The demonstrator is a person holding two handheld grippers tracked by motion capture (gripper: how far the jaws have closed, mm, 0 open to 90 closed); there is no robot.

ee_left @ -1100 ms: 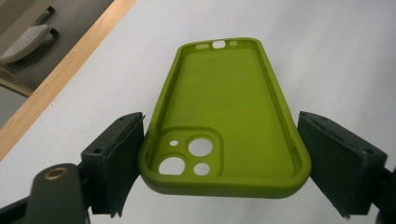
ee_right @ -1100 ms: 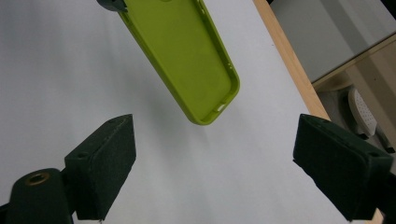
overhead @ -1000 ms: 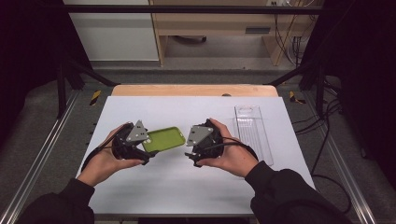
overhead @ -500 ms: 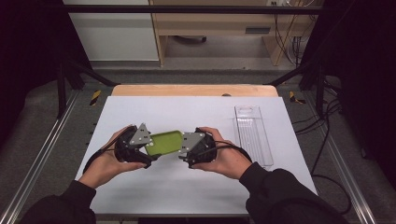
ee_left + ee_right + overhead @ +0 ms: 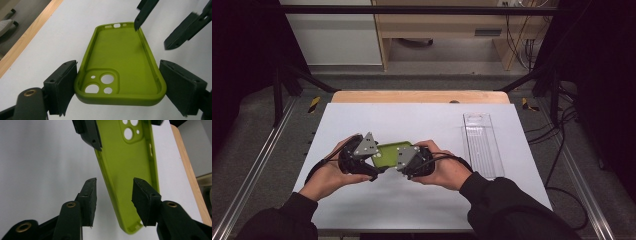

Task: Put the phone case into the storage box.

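tools flank green phone case from 2 ends.

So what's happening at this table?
A person holds a gripper in each hand over a white table. The left gripper holds a green phone case by its camera end, jaws on either side. The right gripper is open around one long edge near the other end. A clear tray lies to the right.
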